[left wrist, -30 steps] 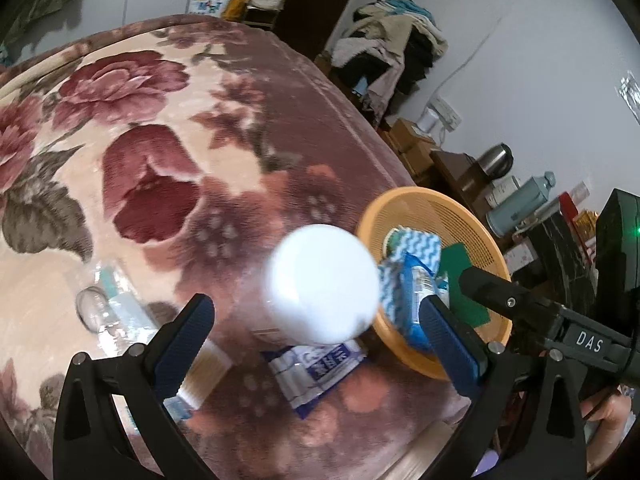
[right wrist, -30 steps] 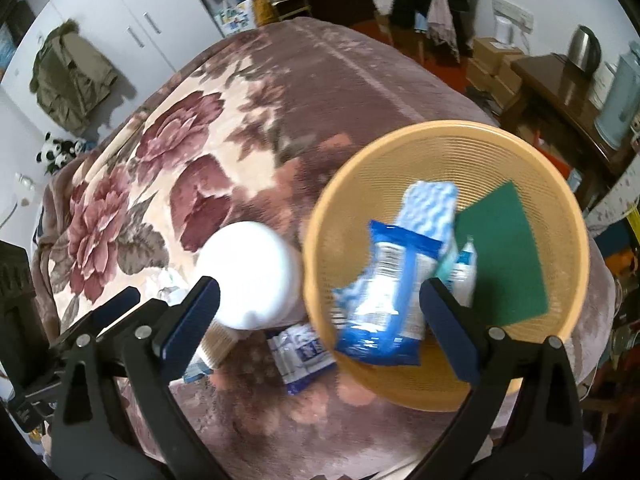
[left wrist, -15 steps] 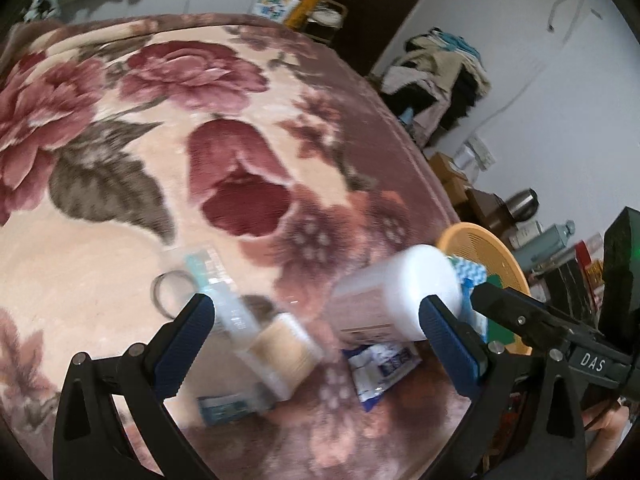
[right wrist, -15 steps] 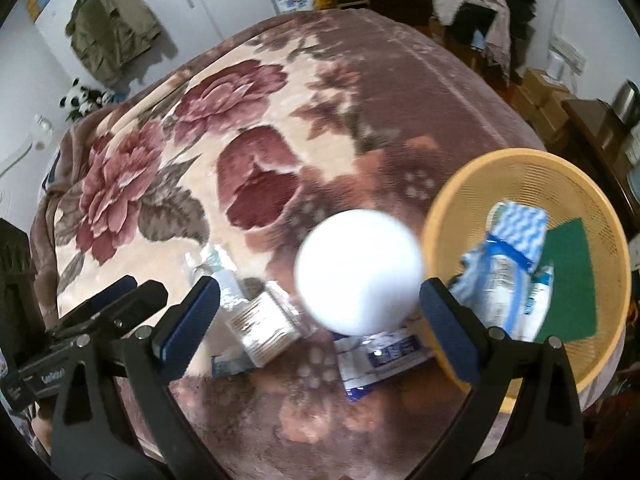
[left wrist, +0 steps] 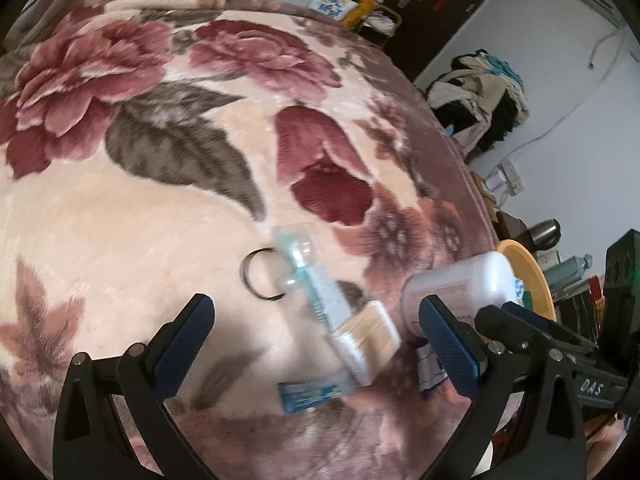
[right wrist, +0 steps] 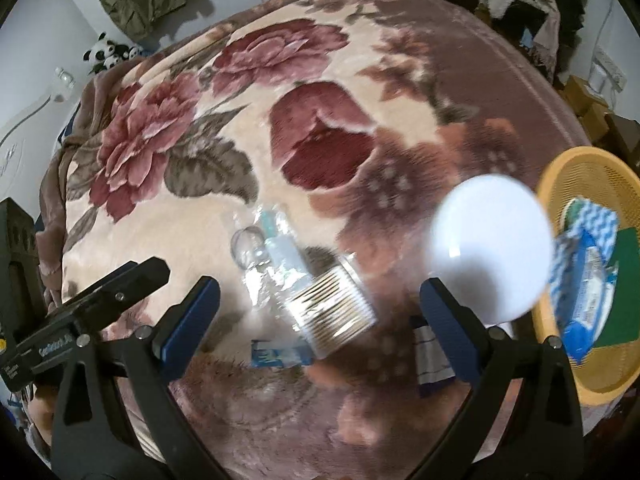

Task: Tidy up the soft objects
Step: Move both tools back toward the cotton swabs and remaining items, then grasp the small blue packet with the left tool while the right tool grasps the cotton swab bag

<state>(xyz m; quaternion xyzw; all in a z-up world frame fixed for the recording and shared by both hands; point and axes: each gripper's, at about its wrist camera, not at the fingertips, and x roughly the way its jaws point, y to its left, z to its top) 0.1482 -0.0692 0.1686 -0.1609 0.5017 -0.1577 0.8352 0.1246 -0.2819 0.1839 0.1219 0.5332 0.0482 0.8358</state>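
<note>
1. Left gripper (left wrist: 316, 320): jaws spread wide, nothing between them, above the blanket (left wrist: 120, 220).
2. Right gripper (right wrist: 320, 308): jaws also spread wide, empty. Its body shows at the right edge of the left view.
3. Swab box (left wrist: 366, 342): clear box of cotton swabs lying on the blanket, between the finger lines of both grippers, touched by neither.
4. Clear packet (left wrist: 310, 276): transparent wrapper with something pale blue inside, lying just beyond the swab box and touching it; contents too blurred to name.
5. Ring (left wrist: 260, 276): thin dark ring beside the packet, partly under its edge.
6. Blue pack (left wrist: 310, 394): small flat pack on the near side of the swab box.
7. White bottle (right wrist: 490, 248): stands between the swab box and the basket; top faces the right camera. Right finger overlaps its lower edge in view, contact unclear, probably apart.
8. Wipes pack (right wrist: 430, 356): blue-white flat pack at the foot of the bottle, partly hidden by the right finger.
9. Basket (right wrist: 560, 184): orange, at the blanket's right edge. Holds a blue tissue pack (right wrist: 584, 280), a blue-white zigzag cloth (right wrist: 596, 220) and a green pad (right wrist: 624, 280).
</note>
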